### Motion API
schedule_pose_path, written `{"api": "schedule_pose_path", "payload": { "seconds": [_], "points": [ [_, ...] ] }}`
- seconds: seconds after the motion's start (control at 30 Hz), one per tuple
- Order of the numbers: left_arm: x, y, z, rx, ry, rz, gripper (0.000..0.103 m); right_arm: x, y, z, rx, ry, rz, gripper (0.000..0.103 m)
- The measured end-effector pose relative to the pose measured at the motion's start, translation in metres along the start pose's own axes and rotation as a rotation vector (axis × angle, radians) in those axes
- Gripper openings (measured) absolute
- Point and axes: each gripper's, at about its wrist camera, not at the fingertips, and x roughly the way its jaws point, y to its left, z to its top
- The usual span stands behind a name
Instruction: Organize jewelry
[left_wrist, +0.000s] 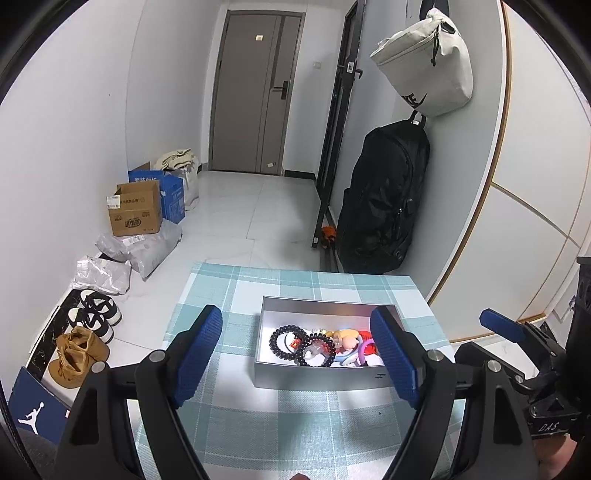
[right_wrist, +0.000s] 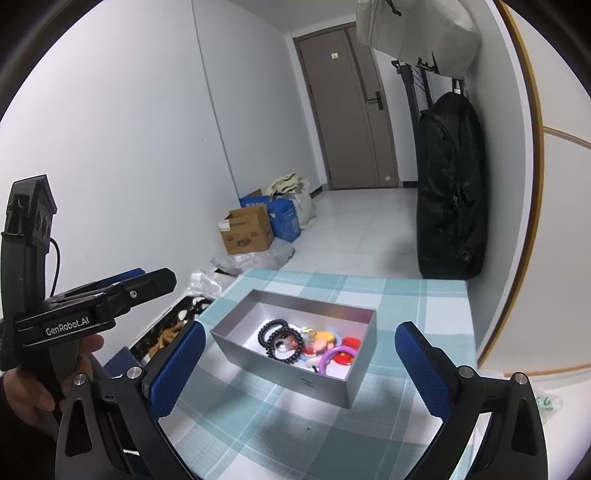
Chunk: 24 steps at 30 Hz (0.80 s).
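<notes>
We are seeing white walls, grey door at far end, glossy white tile floor, black backpack hanging right.

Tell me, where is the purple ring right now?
The purple ring lies inside the grey box on the checked tablecloth, near its right end, beside the black bead bracelets; the left wrist view shows it there too.

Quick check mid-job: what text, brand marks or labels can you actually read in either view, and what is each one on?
"GenRobot.AI": on the left gripper body.
"D.A.S": on the right gripper clamp.
Jumpman logo, no words: blue shoebox.
Cardboard box and blue box print: too blurred.
Gray box front mark: too small.
</notes>
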Motion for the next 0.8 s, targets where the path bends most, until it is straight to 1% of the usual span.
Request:
{"api": "schedule_pose_path", "payload": {
  "seconds": [0.3,0.5,0.8],
  "points": [
    [-0.0035,-0.0026,-0.0038,0.009,-0.009,0.008,0.079,0.0006,0.0063,-0.0020,-0.023,0.009,0.000,0.103],
    [-0.0022,-0.0029,-0.0054,0.009,0.014,-0.003,0.079,0.0010,0.0059,-0.0020,-0.020,0.014,-0.001,0.103],
    [-0.0029,-0.0052,-0.0064,0.012,0.016,-0.005,0.079,-0.0025,0.0064,-0.0009,-0.027,-0.002,-0.018,0.103]
  ]
}}
